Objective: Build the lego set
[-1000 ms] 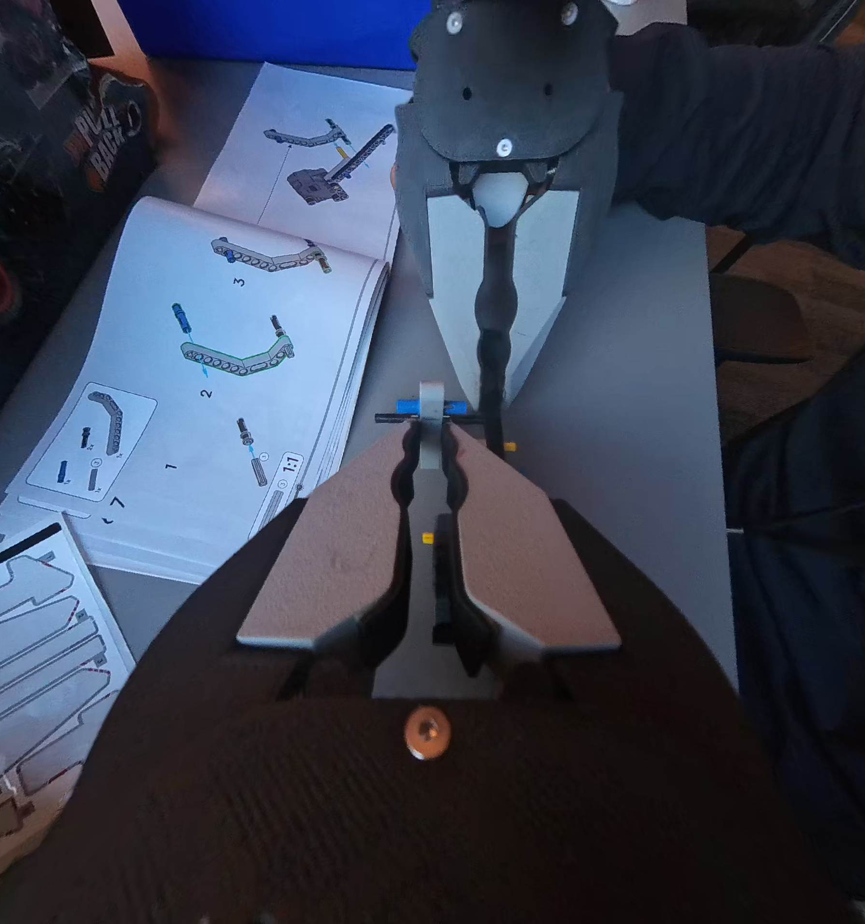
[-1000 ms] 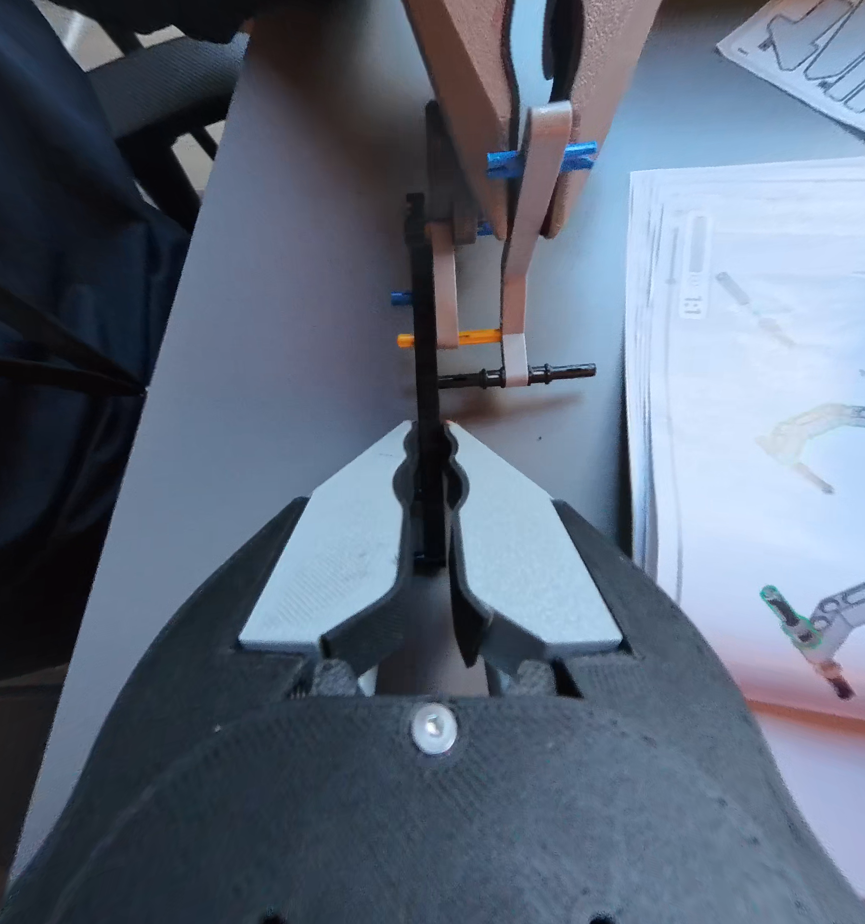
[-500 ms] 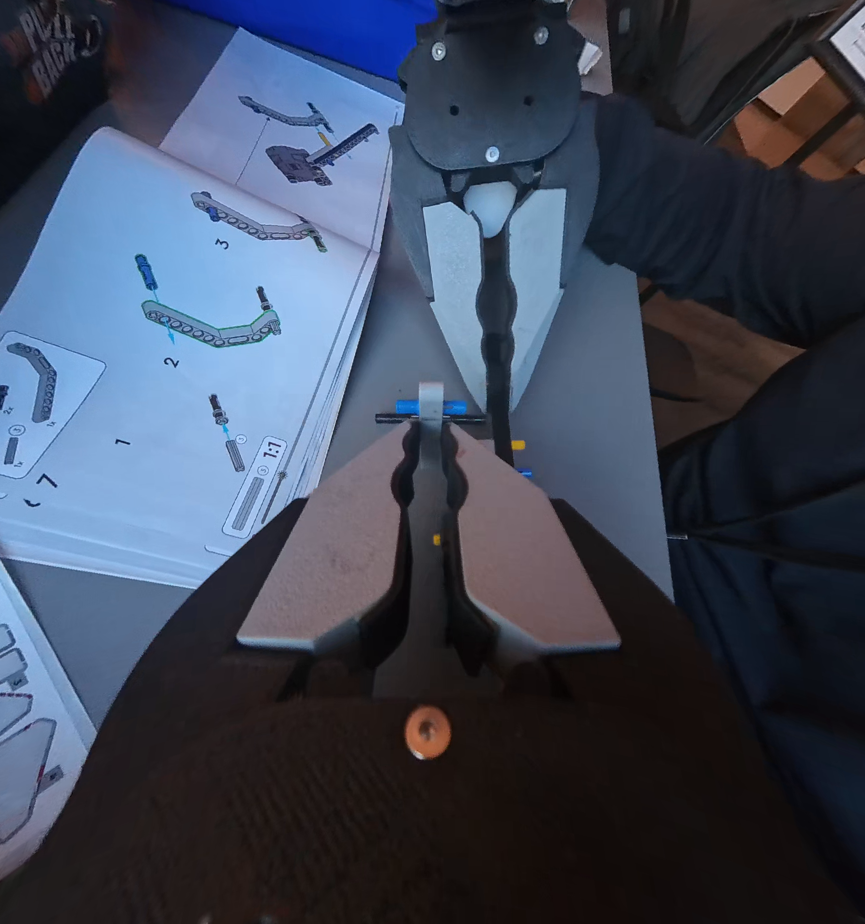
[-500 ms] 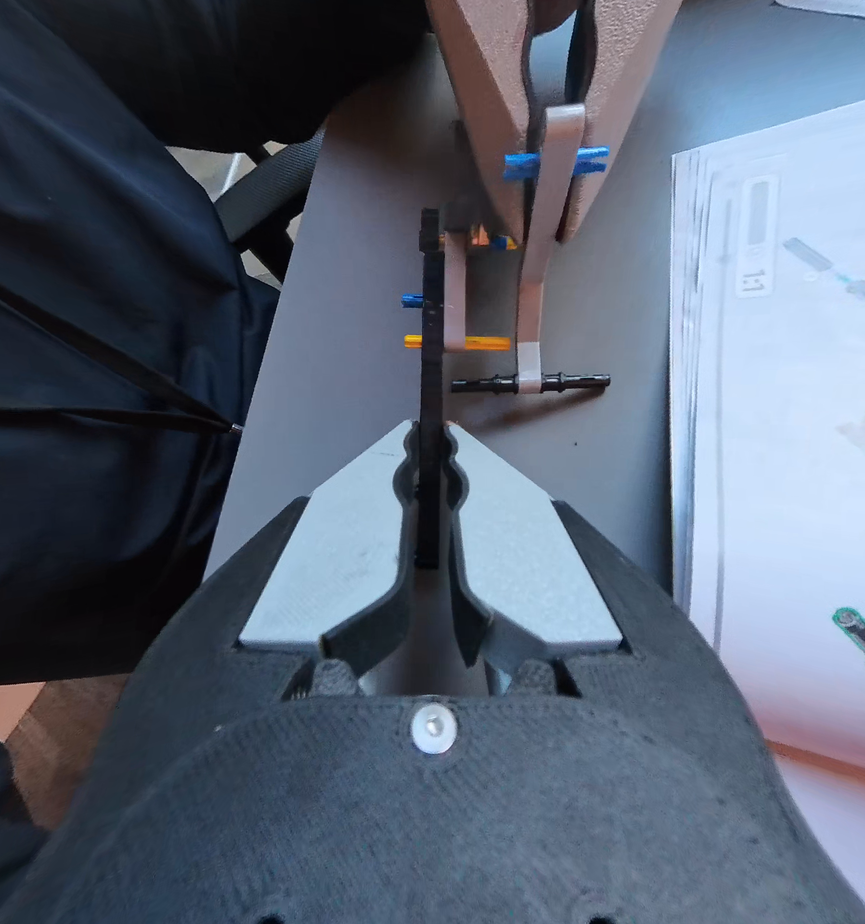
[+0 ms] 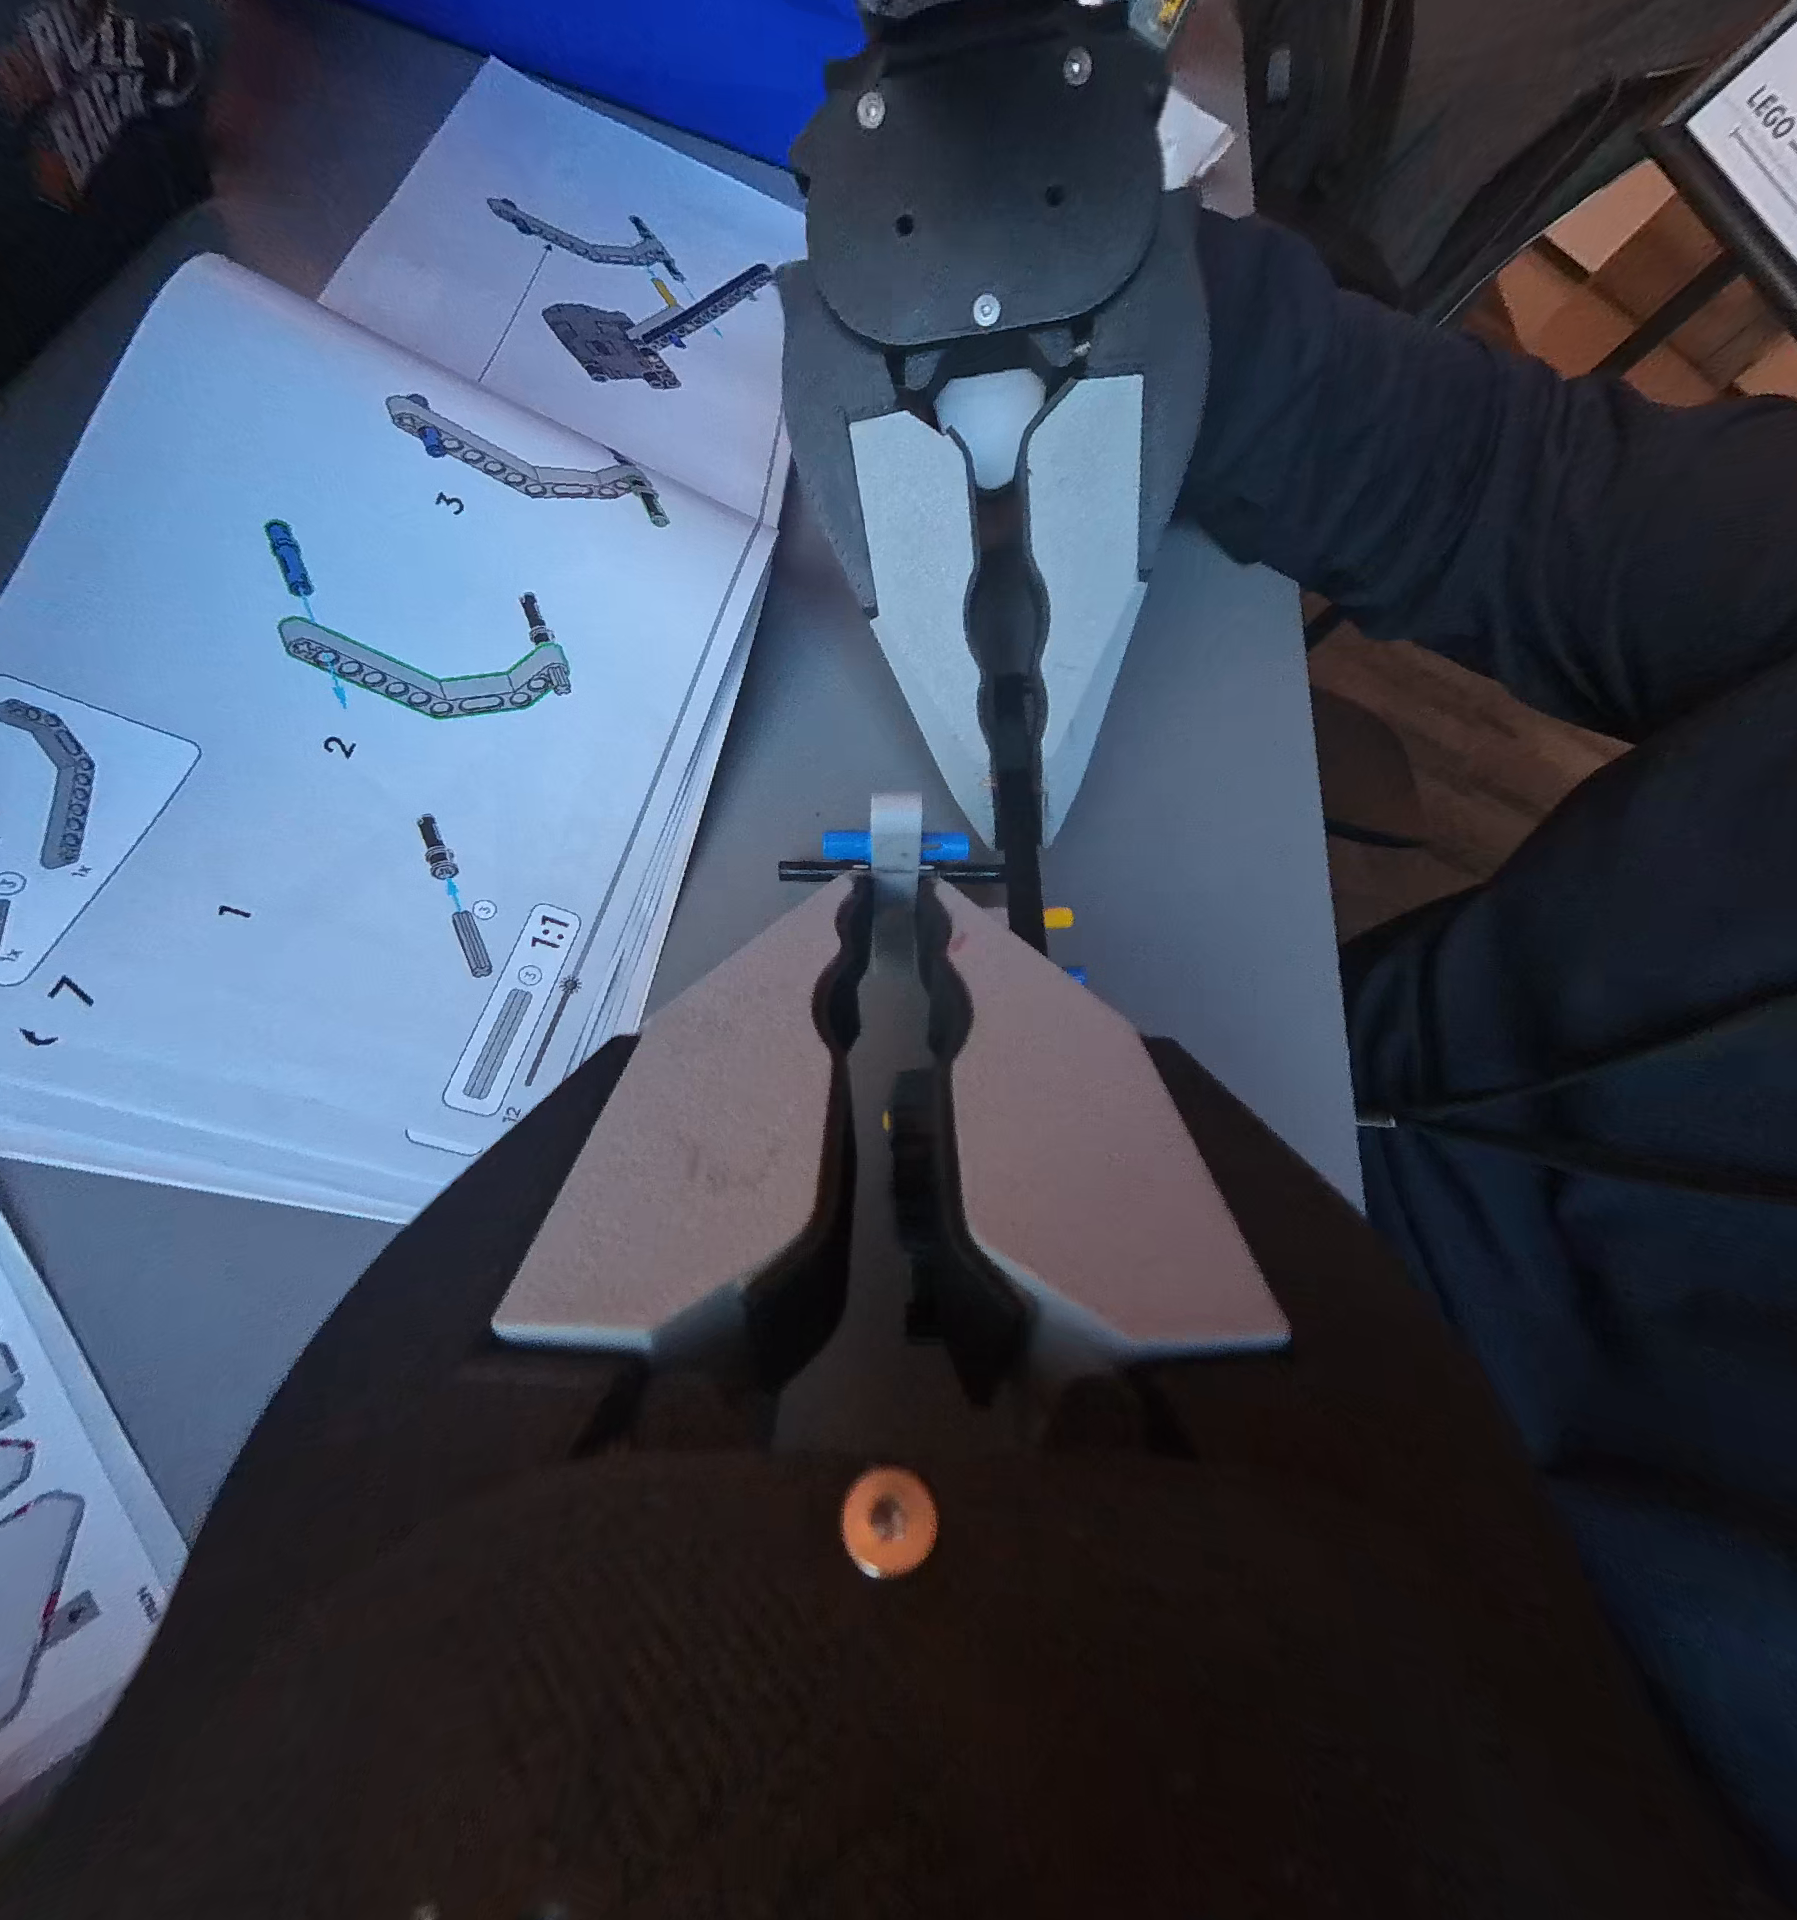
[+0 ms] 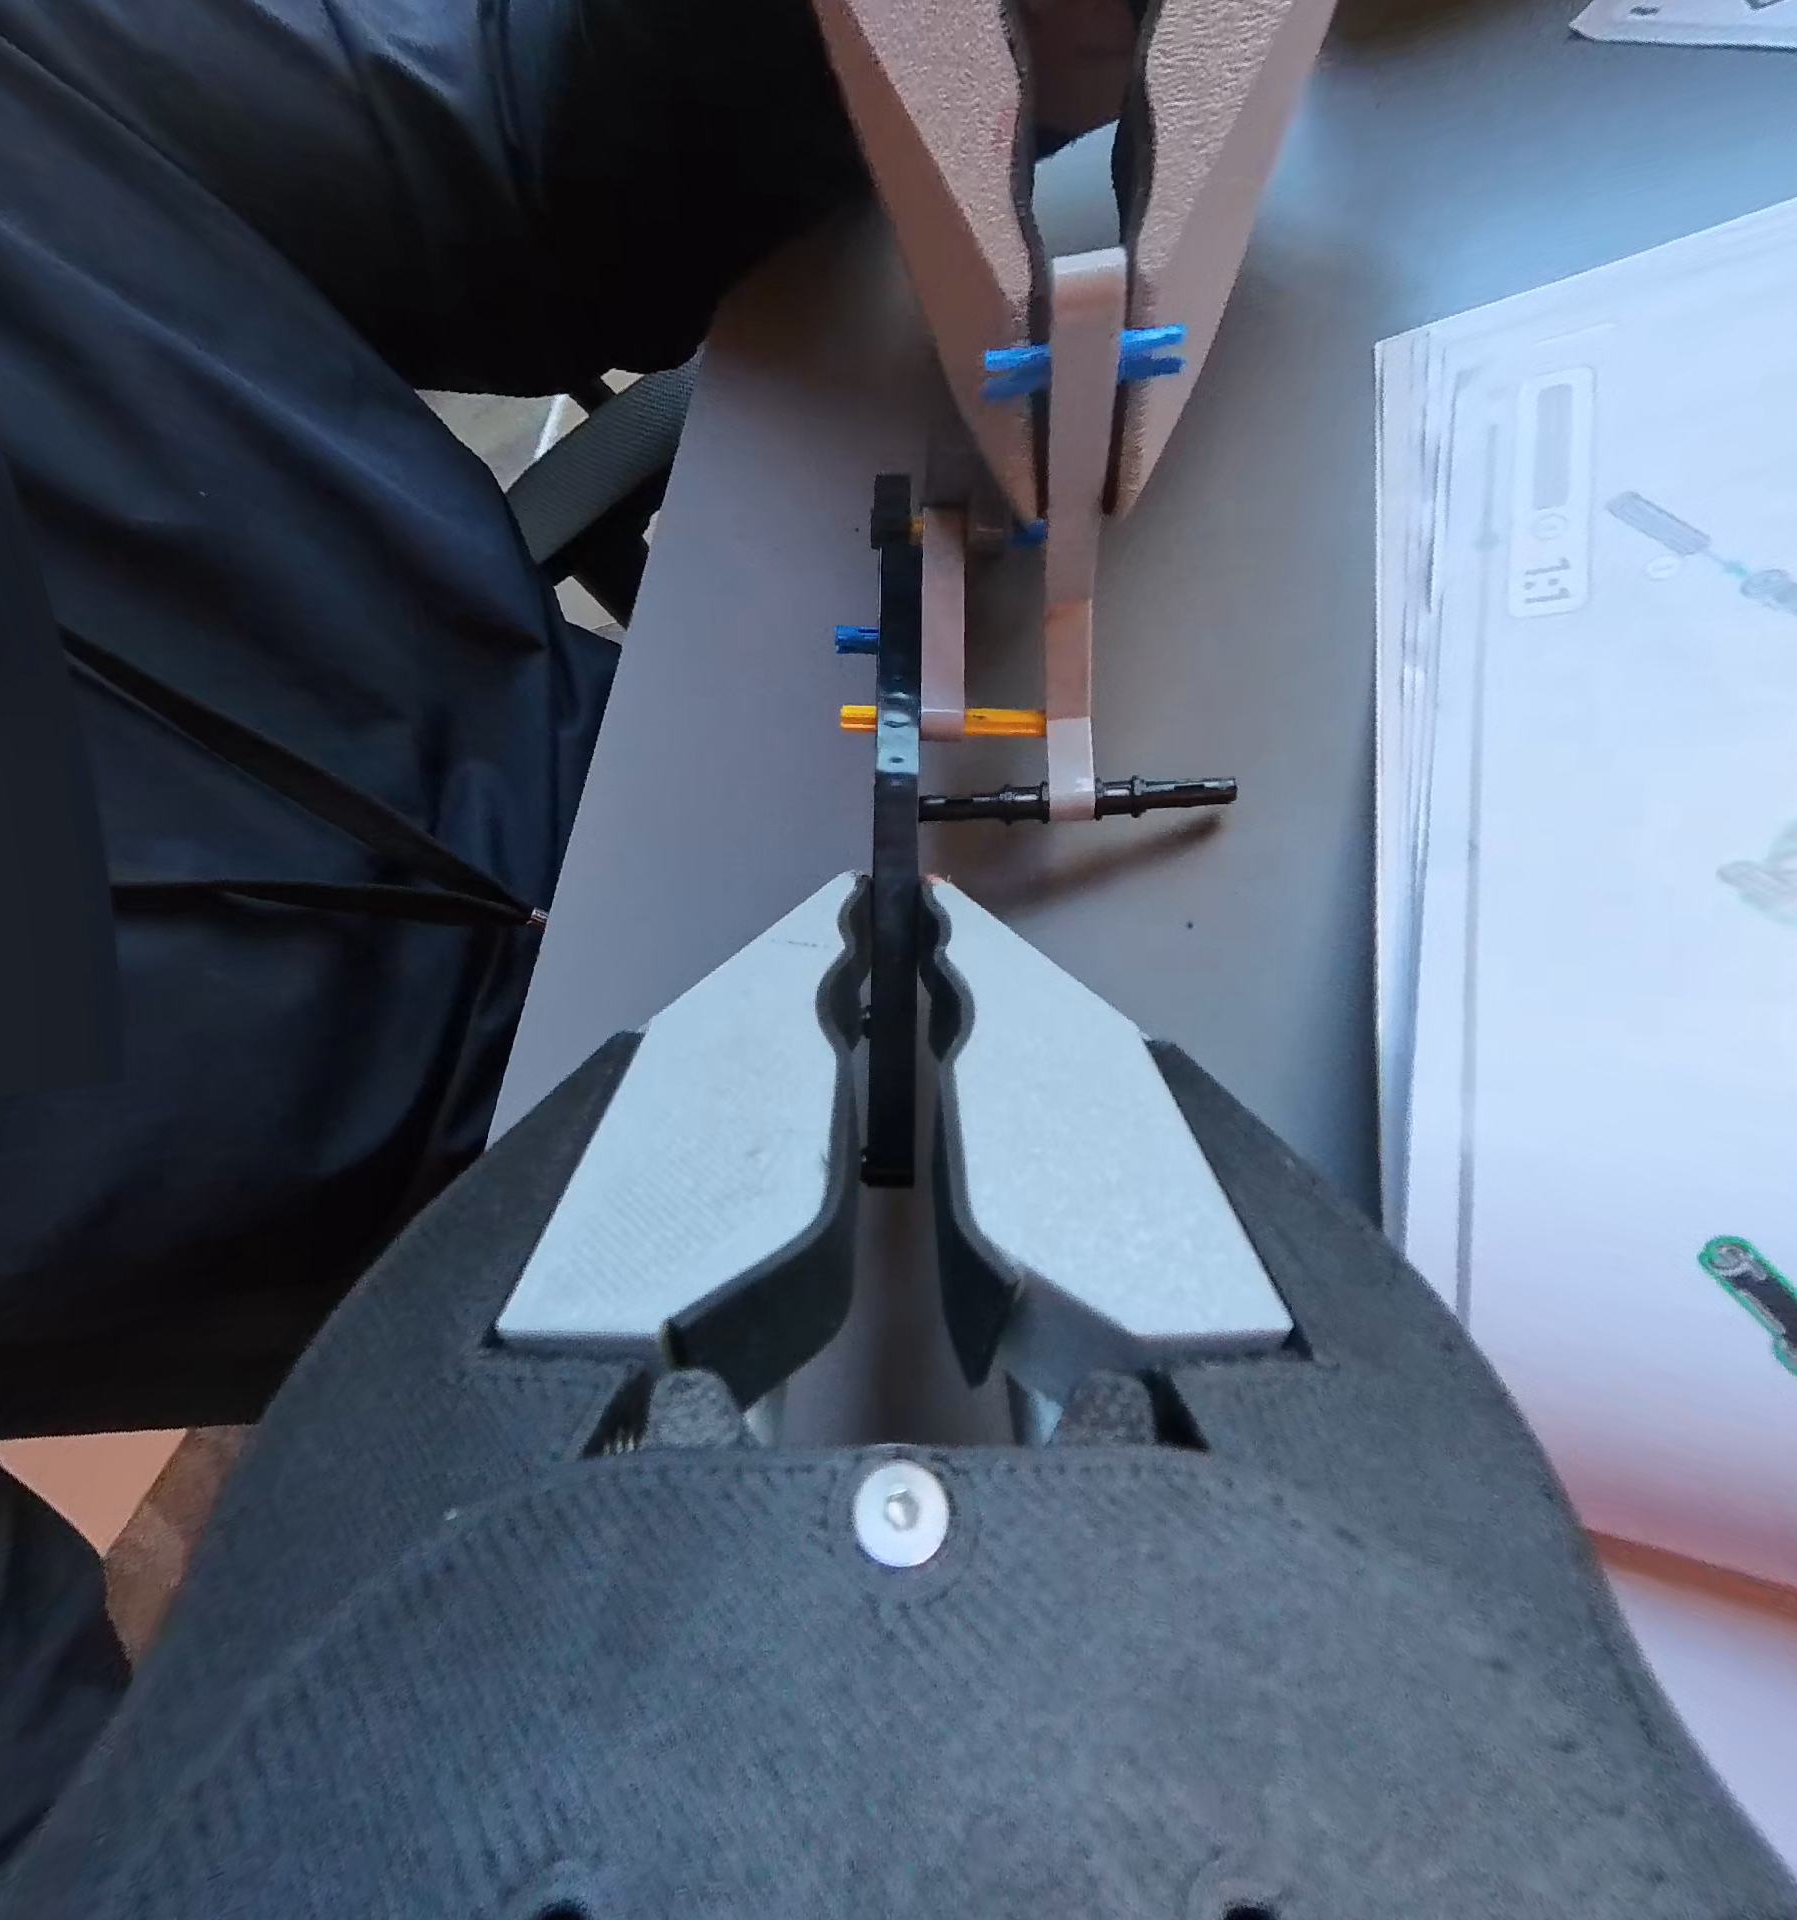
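Fingers (image 6: 878, 1049) of the right gripper (image 6: 896, 914) pinch the black beam (image 6: 894, 831) edgewise at frame centre above the desk (image 6: 1237, 935), the left gripper (image 6: 1076, 499) clamps the grey beam (image 6: 1070, 644); light, stiff, slick plastic, so gripping flat faces seems safest, away from pins

grey beam (image 5: 895, 935): rear hidden between fingers | sticker sheet (image 5: 0, 1475): cut off at edge

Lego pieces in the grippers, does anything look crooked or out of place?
Nothing stands out. The right gripper clamps the black beam edge-on, the left gripper clamps a grey beam, and the yellow axle runs straight between them.
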`<state>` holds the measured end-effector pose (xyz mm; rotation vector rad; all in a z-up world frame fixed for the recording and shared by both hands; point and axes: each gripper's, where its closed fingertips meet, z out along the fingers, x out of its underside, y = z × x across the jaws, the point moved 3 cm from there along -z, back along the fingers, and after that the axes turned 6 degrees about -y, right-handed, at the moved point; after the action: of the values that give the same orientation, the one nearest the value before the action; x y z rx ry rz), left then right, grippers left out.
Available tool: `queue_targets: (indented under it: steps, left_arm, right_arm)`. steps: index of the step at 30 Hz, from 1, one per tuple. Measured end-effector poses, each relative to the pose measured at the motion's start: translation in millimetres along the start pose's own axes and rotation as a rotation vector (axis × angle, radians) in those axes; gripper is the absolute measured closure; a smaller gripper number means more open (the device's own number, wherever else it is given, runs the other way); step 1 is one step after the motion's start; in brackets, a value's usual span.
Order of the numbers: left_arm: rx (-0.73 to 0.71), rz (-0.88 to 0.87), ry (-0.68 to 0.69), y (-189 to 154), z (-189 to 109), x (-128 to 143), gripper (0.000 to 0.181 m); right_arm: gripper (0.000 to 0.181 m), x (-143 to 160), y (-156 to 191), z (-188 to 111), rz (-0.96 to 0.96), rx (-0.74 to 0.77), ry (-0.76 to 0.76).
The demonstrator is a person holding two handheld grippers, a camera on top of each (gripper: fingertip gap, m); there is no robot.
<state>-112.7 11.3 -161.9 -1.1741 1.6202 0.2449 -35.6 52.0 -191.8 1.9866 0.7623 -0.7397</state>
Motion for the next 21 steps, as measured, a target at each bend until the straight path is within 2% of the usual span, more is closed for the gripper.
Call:
queue_targets:
  steps: [21]
  left_arm:
    - [-0.004, -0.025, -0.023, 2.8, -1.0, -1.3, 0.175]
  right_arm:
    - [0.176, -1.2, -2.6, -2.8, -0.013, 0.026, -0.014]
